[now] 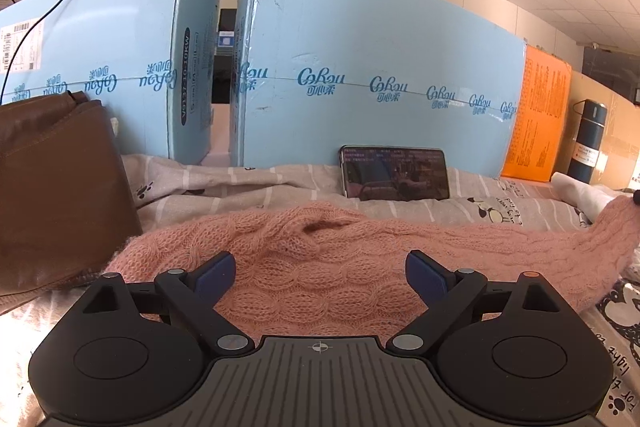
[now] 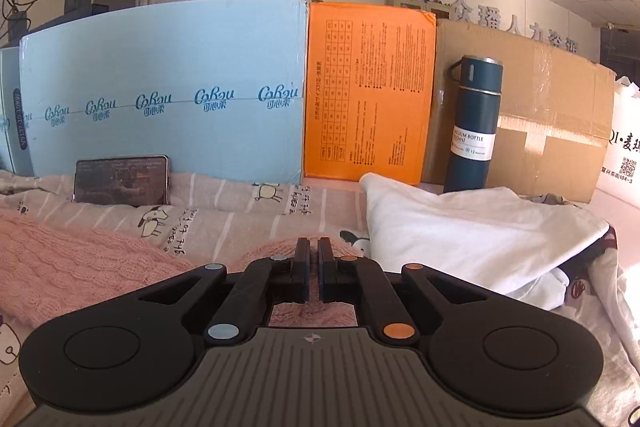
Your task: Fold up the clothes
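Note:
A pink cable-knit sweater [image 1: 320,267] lies spread across the patterned bedsheet [image 1: 248,195]. My left gripper [image 1: 320,269] is open, its fingers wide apart just above the sweater's body, holding nothing. The sweater's sleeve stretches to the right and rises to where my right gripper shows at the frame edge [image 1: 637,197]. In the right wrist view my right gripper [image 2: 313,247] is shut on the pink sleeve end [image 2: 280,247], with knit visible around and under the fingers. The rest of the sweater [image 2: 72,259] lies to its left.
Folded brown garment [image 1: 52,195] at the left. White garment [image 2: 472,227] at the right. A phone [image 1: 396,173] leans against light blue boxes [image 1: 380,67]. An orange box [image 2: 368,91], dark vacuum bottle [image 2: 474,123] and cardboard box [image 2: 552,115] stand behind.

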A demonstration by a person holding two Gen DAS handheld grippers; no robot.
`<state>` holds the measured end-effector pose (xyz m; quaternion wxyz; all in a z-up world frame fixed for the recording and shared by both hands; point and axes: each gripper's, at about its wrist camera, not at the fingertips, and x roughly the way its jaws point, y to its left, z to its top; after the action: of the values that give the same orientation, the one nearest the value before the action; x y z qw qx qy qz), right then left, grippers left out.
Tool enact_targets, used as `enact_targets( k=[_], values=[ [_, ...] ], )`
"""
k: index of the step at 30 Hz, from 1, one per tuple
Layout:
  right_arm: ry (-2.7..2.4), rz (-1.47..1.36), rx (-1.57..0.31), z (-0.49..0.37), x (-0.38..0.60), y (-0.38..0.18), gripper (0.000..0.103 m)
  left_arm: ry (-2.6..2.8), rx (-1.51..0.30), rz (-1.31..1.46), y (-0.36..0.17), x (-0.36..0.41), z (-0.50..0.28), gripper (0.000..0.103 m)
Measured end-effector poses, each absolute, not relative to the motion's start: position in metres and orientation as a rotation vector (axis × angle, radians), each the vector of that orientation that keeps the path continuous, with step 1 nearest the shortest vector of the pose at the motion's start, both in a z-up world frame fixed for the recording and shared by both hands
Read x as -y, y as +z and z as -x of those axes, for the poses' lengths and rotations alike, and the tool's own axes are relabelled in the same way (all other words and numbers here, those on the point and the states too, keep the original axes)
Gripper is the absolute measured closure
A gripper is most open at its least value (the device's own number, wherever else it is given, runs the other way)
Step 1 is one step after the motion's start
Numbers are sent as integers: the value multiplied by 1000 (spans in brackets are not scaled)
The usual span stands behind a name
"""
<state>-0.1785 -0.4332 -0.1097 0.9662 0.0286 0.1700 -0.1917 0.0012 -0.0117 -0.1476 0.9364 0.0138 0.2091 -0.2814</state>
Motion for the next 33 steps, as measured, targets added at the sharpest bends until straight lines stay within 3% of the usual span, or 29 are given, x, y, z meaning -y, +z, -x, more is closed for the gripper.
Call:
enact_targets(
  k=[4, 9, 10, 11, 12, 13, 19, 20, 21, 22, 23, 25, 27, 33],
  values=[
    [-424, -110, -246, 177, 441, -90, 101, -677, -410, -53, -147, 21, 3, 9],
    [-378, -175, -281, 171, 450, -91, 100, -791, -354, -235, -144, 58, 7, 9],
    [-363, -188, -296, 172, 449, -94, 96, -792, -357, -255, -144, 64, 5, 9],
    [-355, -202, -321, 172, 449, -99, 82, -792, -361, -275, -145, 70, 2, 9],
    [-354, -215, -345, 173, 449, -104, 61, -800, -364, -287, -144, 75, -1, 9],
    [-353, -223, -364, 175, 449, -109, 57, -809, -367, -298, -143, 80, -5, 9],
    [-386, -233, -508, 172, 448, -146, 57, -895, -429, -368, -140, 109, -27, 9],
    [-386, -231, -512, 172, 447, -149, 63, -906, -449, -374, -143, 113, -29, 10],
    [-386, -219, -515, 173, 444, -151, 76, -917, -468, -381, -145, 117, -32, 10],
    [-389, -207, -515, 173, 442, -153, 83, -932, -479, -382, -150, 118, -32, 14],
    [-396, -195, -510, 173, 439, -154, 92, -948, -490, -382, -154, 120, -32, 25],
    [-399, -164, -486, 174, 434, -152, 98, -968, -493, -385, -159, 120, -30, 72],
    [-401, -135, -461, 175, 429, -150, 100, -967, -460, -381, -156, 117, -28, 89],
    [-381, -83, -349, 173, 420, -132, 100, -873, -328, -328, -136, 109, -26, 92]
  ],
)
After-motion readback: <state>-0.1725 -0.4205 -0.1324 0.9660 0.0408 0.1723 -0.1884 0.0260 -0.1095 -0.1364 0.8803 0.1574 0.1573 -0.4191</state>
